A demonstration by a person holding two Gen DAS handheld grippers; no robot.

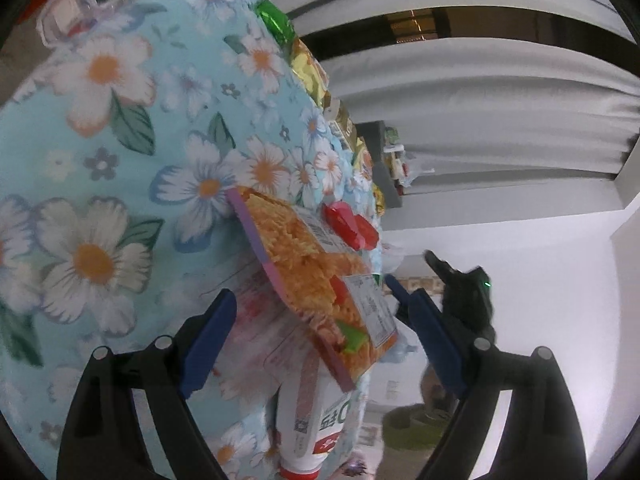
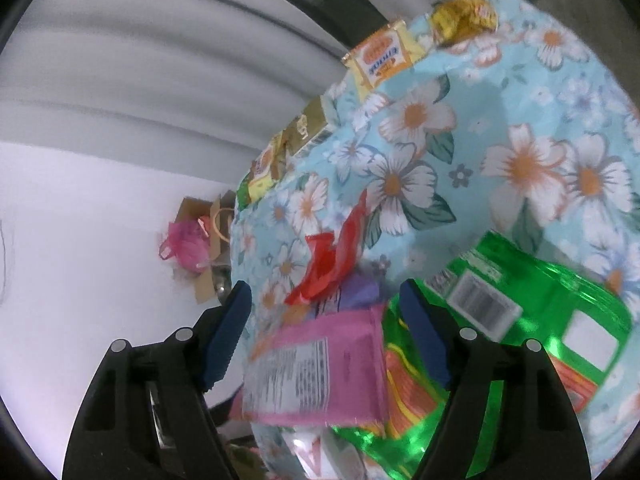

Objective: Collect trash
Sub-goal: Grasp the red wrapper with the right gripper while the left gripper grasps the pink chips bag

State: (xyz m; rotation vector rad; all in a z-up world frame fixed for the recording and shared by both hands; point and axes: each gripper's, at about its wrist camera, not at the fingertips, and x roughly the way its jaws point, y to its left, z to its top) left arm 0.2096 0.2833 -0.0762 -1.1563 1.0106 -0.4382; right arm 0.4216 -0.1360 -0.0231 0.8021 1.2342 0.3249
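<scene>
A light blue floral cloth [image 1: 120, 152] covers the surface and is strewn with wrappers. My left gripper [image 1: 310, 292] stands open around an orange noodle packet [image 1: 308, 276], and its blue pads [image 1: 208, 340] are clear of the packet. A red wrapper [image 1: 352, 224] lies just beyond, and a white pouch [image 1: 320, 420] lies under the packet. My right gripper [image 2: 326, 286] is open over a pink wrapper [image 2: 320, 364], which sits between the fingers. A red wrapper [image 2: 332, 256] lies ahead of it and a green packet [image 2: 532, 308] to its right.
Yellow and gold snack packets [image 2: 380, 58] line the cloth's far edge, with a green wrapper [image 1: 276, 20] among them. Grey curtains [image 1: 480, 92] hang behind. On the white floor sit a cardboard box with a pink bag [image 2: 192, 240] and a black device with a green light [image 1: 464, 288].
</scene>
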